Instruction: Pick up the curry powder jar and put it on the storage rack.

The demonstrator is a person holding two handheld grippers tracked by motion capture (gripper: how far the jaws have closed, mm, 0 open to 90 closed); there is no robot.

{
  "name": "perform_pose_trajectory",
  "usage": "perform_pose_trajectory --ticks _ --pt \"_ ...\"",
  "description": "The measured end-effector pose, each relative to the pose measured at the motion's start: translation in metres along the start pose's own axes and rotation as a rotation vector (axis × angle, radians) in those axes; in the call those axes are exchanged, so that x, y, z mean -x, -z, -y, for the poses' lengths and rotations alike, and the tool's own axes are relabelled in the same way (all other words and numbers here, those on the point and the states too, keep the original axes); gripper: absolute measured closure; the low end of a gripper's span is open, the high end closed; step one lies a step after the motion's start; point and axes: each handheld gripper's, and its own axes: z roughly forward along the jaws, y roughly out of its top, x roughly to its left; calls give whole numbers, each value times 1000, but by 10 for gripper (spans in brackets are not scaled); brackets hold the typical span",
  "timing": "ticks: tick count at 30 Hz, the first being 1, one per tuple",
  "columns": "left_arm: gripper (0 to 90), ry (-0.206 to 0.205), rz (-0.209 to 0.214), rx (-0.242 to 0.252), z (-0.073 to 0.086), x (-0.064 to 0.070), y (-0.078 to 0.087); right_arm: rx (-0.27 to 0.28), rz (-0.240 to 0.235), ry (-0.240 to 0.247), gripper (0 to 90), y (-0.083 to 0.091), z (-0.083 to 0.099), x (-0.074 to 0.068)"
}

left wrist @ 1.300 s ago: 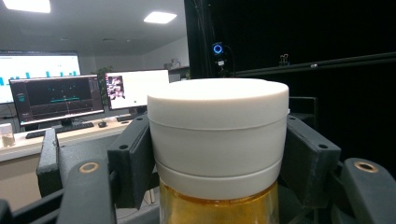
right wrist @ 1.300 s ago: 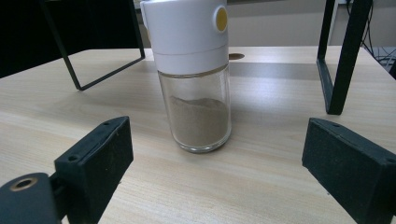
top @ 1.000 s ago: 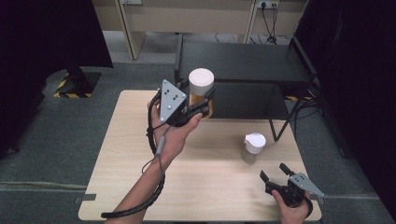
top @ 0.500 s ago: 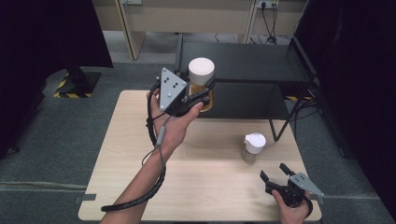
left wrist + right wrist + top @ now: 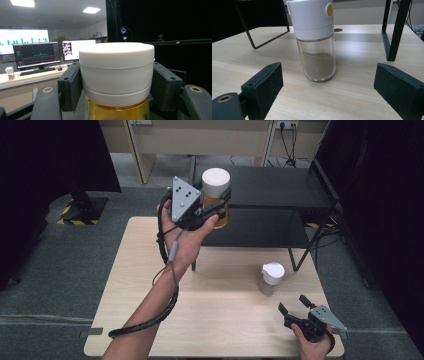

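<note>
Left tool [image 5: 212, 210] raised above the worktop [image 5: 140, 270] at about 11 o'clock, jaws clamped on the white lid of an amber jar [image 5: 216, 195], one jaw on each side of the lid. Jar upright, held in the air just in front of the black shelf [image 5: 270, 187] at 12 o'clock. Seen close in the left gripper view, amber jar [image 5: 117, 75] pinched between both black pads [image 5: 71, 86], golden contents below the lid. Right tool [image 5: 296, 309] low at 5 o'clock near the worktop's edge, jaws spread wide, gripping nothing. Small glass shaker [image 5: 270, 279] with white cap standing upright on the worktop at 3 o'clock, near the right tool, apart from it. Right gripper view: shaker [image 5: 317, 42] ahead between the parted jaws, brown powder in its lower half, yellow dot on the cap, untouched.
</note>
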Motion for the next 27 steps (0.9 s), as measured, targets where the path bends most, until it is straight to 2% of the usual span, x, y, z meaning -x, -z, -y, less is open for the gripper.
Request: perform_pose_trajectory --ticks 10,19,27 --pt "335 12 -19 -4 -11 -2 -14 2 -2 -6 89 0 0 1" --pt "334 5 -41 -17 -25 -7 -30 -4 -4 -9 88 0 -1 1" --pt "334 0 -59 -23 -29 -8 -42 -3 -5 -8 88 0 -1 2"
